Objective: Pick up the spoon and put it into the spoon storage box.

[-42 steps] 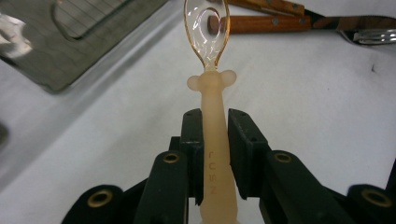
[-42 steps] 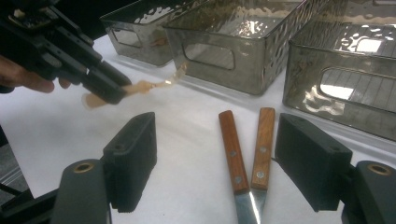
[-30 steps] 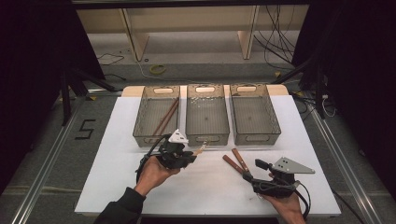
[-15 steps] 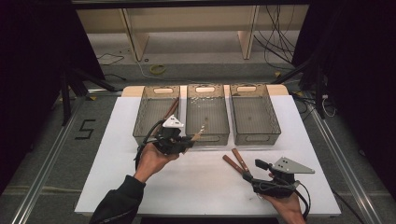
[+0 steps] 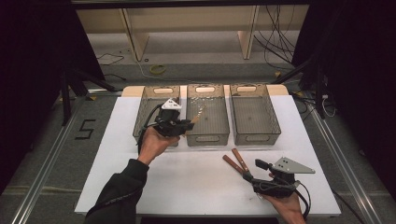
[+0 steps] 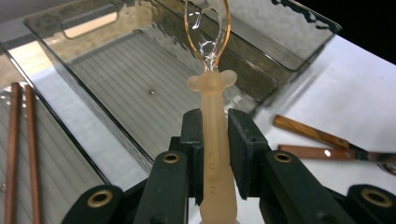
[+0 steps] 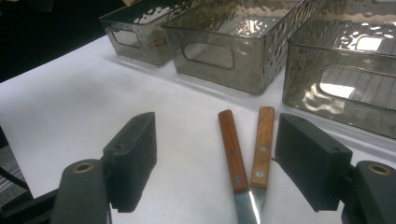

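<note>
My left gripper (image 5: 187, 125) is shut on the handle of a pale orange translucent plastic spoon (image 6: 212, 140). The spoon (image 5: 200, 112) points away from me, with its bowl (image 6: 208, 28) over the middle bin (image 5: 208, 135). In the left gripper view my own gripper (image 6: 215, 122) clamps the handle upright between both pads. My right gripper (image 5: 253, 170) rests low at the table's front right and is open. Two wooden-handled knives (image 5: 236, 161) lie side by side on the white table. Their handles (image 7: 233, 149) sit between the right gripper's (image 7: 219, 133) spread jaws, untouched.
Three smoky clear bins stand in a row at the back of the white tabletop (image 5: 140, 177): the left bin (image 5: 142, 119), the middle one and the right bin (image 5: 254, 135). Two brown sticks (image 6: 18, 140) lie in the left bin. Floor cables lie beyond the table.
My left hand has carried the spoon up and away from me, from over the table to the bins, so its bowl now hangs over the middle bin. The right gripper has stayed put.
</note>
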`<state>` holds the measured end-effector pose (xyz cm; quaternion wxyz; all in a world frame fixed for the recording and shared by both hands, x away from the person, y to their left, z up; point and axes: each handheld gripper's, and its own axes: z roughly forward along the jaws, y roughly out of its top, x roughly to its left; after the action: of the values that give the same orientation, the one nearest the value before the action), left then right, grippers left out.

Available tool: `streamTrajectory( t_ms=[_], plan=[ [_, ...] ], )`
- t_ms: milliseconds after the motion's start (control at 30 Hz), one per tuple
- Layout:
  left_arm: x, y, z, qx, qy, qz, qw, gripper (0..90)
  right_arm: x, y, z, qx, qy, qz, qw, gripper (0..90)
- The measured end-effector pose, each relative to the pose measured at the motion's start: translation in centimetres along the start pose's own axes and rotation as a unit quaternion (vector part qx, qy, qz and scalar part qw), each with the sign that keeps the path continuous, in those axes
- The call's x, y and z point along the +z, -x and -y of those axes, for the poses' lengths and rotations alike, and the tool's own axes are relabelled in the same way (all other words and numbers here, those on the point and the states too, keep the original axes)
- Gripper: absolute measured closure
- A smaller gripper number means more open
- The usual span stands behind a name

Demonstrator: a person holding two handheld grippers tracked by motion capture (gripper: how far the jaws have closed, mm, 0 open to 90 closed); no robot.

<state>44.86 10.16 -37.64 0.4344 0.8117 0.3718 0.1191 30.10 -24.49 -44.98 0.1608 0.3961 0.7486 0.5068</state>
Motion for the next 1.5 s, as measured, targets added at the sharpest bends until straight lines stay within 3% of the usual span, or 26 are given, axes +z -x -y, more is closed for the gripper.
streamTrajectory(
  t_ms=[500,1100,1500],
  plan=[
    [3.2,-1.8,-1.9,-0.017,-0.002,-0.019,0.9997,76.0,0.0,0.1,0.0,0.000,-0.001,-0.002,1.0000,30.3],
    [6.1,-3.1,-1.8,-0.045,-0.013,-0.030,0.9985,75.9,0.0,0.1,0.0,0.000,0.001,-0.003,1.0000,30.3],
    [7.4,-3.2,-1.5,-0.050,-0.038,-0.025,0.9977,75.6,0.0,0.1,0.0,0.001,0.001,-0.004,1.0000,30.2]
  ],
)
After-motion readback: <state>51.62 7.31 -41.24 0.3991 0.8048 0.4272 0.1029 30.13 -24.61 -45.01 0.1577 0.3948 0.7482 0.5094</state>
